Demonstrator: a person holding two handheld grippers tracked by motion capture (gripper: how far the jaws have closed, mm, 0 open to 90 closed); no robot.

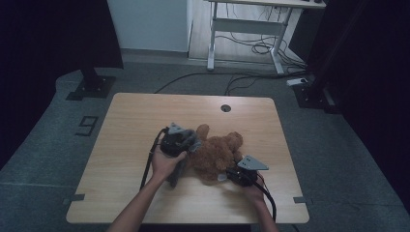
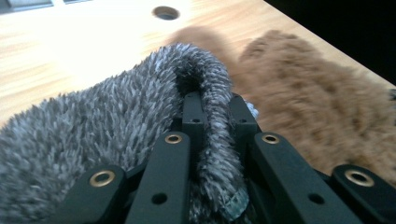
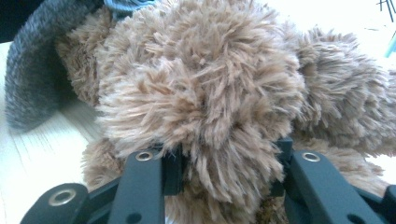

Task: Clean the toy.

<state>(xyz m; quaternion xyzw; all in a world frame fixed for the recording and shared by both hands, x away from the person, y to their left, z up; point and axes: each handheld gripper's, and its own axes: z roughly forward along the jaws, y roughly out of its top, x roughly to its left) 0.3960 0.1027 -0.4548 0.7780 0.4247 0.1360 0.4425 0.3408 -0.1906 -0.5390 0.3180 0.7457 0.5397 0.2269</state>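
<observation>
A brown plush teddy bear [image 1: 217, 152] lies on its back near the middle of a pale wooden worktop [image 1: 130, 116], its long axis running from the head at the far right down toward the person's edge. A grey fuzzy cloth [image 1: 186, 145], perhaps a small garment, drapes against the bear's left side and trails toward the near edge. The left gripper [image 1: 191, 144] sits just left of the bear, jaws clenched on a fold of that grey cloth; the left gripper view shows the fold [image 2: 205, 93] pinched between the black jaws, with the bear [image 2: 308, 93] just beyond. The right gripper [image 1: 231, 175] is at the bear's near right end, grasping a tuft of brown fur, likely a leg [image 3: 224, 140]. Both hands touch their loads, so the cloth seems about to be drawn over or off the bear. Beyond the worktop are grey carpet, loose cables [image 1: 251, 48] and a white desk frame [image 1: 246, 26].
</observation>
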